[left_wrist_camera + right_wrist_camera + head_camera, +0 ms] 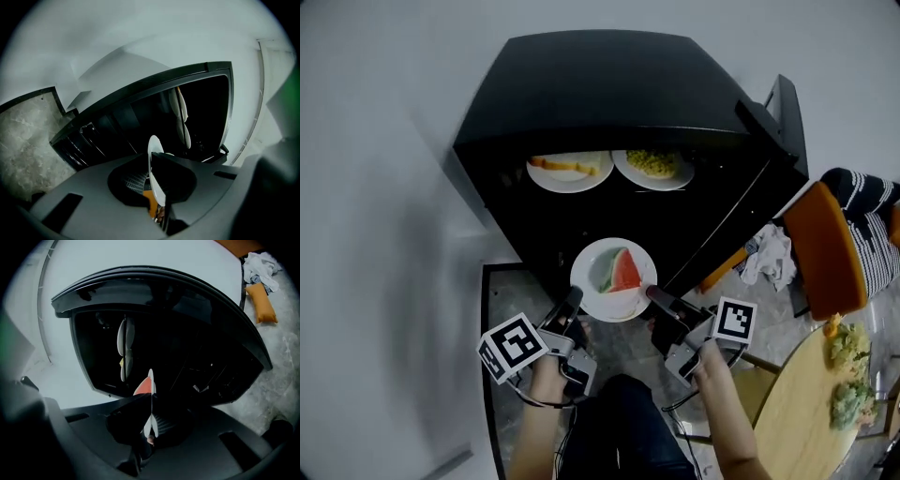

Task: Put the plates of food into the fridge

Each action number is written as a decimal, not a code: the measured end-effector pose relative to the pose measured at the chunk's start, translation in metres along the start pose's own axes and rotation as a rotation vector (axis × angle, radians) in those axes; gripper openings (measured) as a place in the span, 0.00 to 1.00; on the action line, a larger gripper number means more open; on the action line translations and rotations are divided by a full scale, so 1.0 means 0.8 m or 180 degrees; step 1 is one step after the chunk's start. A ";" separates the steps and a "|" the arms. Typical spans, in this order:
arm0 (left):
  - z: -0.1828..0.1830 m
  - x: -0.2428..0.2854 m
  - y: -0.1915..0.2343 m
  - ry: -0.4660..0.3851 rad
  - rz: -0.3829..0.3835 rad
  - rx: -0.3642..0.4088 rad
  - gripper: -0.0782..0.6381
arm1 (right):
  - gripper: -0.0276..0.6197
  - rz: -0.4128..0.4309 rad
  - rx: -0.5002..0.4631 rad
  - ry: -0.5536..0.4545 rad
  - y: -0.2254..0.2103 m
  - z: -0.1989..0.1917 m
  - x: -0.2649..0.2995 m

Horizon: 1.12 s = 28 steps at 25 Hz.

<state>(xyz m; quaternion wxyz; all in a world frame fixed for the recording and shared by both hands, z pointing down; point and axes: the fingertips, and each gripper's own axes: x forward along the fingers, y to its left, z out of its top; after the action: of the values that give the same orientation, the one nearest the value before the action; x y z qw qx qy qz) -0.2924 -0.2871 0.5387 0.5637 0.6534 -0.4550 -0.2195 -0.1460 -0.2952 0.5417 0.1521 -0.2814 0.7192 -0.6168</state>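
A white plate (602, 295) carrying a watermelon slice (625, 273) hangs in front of the open black fridge (609, 84). My left gripper (572, 302) is shut on its near left rim and my right gripper (654, 295) on its near right rim. The left gripper view shows that plate (153, 150) edge-on in the left gripper (155, 177). The right gripper view shows the plate (150, 378) and red watermelon (142, 388) in the right gripper (151, 416). Two more plates rest on the fridge shelf, one with orange and yellow food (569, 171), one with yellow food (653, 169).
The fridge door (783, 122) stands open at the right. A round wooden table (802, 412) with greens (848, 370) is at lower right, with an orange chair (820, 248) beyond it. A crumpled cloth (769, 255) lies on the marbled floor (502, 300).
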 end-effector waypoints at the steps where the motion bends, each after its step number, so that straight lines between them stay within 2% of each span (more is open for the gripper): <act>1: 0.004 0.008 0.007 -0.0037 -0.0018 0.0009 0.14 | 0.07 0.0016 -0.0014 -0.0013 -0.008 0.005 0.008; 5: 0.015 0.035 0.034 -0.0152 -0.0116 -0.0059 0.14 | 0.07 0.0085 -0.0033 -0.0097 -0.035 0.022 0.034; 9: 0.020 0.057 0.053 -0.0230 -0.0216 -0.0151 0.14 | 0.07 0.0068 0.0020 -0.0318 -0.056 0.034 0.046; 17: 0.037 0.073 0.069 -0.0687 -0.0428 -0.0371 0.14 | 0.07 0.0122 0.0166 -0.0792 -0.076 0.056 0.070; 23: 0.045 0.088 0.086 -0.0792 -0.0506 -0.0581 0.14 | 0.07 0.0087 0.0166 -0.0792 -0.089 0.072 0.092; 26: 0.049 0.092 0.089 -0.0820 -0.0543 -0.0789 0.14 | 0.07 0.0120 0.0086 -0.0734 -0.089 0.077 0.100; 28: 0.055 0.092 0.091 -0.0870 -0.0555 -0.0761 0.14 | 0.07 0.0097 0.0047 -0.0729 -0.091 0.078 0.106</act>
<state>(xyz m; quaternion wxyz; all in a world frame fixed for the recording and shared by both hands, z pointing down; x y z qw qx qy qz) -0.3165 -0.3690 0.6116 0.5491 0.5829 -0.4397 -0.4066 -0.1621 -0.4015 0.6111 0.2448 -0.3379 0.6968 -0.5834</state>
